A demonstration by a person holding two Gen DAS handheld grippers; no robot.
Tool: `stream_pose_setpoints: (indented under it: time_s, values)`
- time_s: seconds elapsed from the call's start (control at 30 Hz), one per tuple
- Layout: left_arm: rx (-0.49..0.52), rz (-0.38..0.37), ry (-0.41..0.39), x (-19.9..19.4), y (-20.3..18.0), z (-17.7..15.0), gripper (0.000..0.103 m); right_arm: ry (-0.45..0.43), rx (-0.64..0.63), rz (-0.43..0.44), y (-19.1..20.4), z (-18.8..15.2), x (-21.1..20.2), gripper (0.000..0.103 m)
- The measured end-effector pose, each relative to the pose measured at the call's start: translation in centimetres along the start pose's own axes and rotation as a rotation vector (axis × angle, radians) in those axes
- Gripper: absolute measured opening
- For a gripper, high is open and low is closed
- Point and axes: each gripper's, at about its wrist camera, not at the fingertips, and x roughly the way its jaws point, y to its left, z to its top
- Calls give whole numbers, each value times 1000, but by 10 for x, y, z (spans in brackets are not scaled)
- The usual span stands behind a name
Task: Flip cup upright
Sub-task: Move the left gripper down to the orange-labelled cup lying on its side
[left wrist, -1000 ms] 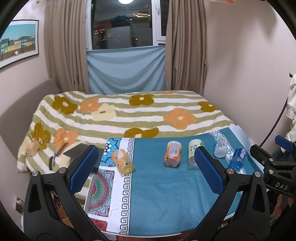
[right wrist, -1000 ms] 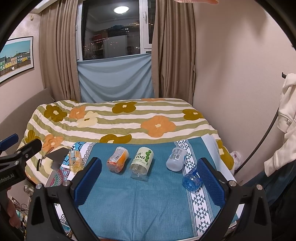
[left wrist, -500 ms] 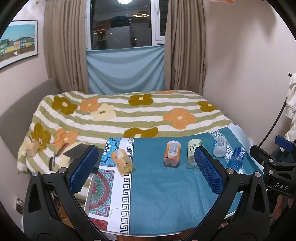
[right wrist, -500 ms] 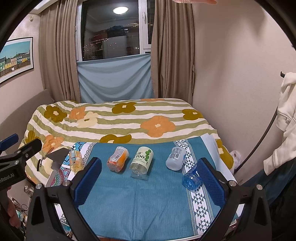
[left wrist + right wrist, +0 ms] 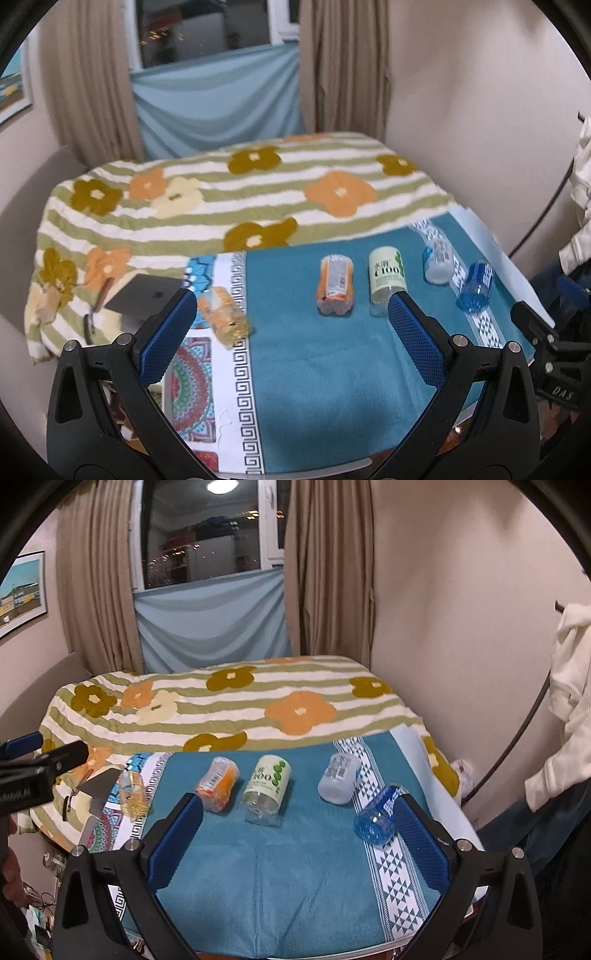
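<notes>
Left tool point(image 5: 291, 314) and right tool point(image 5: 299, 819) both spread, empty, five cut bottle cups on their sides, teal cloth point(image 5: 288, 878).

Five cups point(image 5: 262, 788) on their sides across the cloth point(image 5: 280, 878), bed point(image 5: 229, 701) behind.

I see clear glossy plastic cups point(image 5: 261, 790) lying on a matt woven teal cloth point(image 5: 280, 878), my gripper pads point(image 5: 173, 843) textured blue rubber.
</notes>
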Motion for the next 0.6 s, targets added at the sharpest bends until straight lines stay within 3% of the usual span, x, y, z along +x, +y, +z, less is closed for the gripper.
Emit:
stream_pose_setpoints:
  time_s: [0.27,0.6]
  values:
    - [114,-77,136,86,-16,18,103,55,52,-63,-9,-19,38,103]
    - [133,-118,331,177,-33,27,103,116,82,-71,-30,-40,83,103]
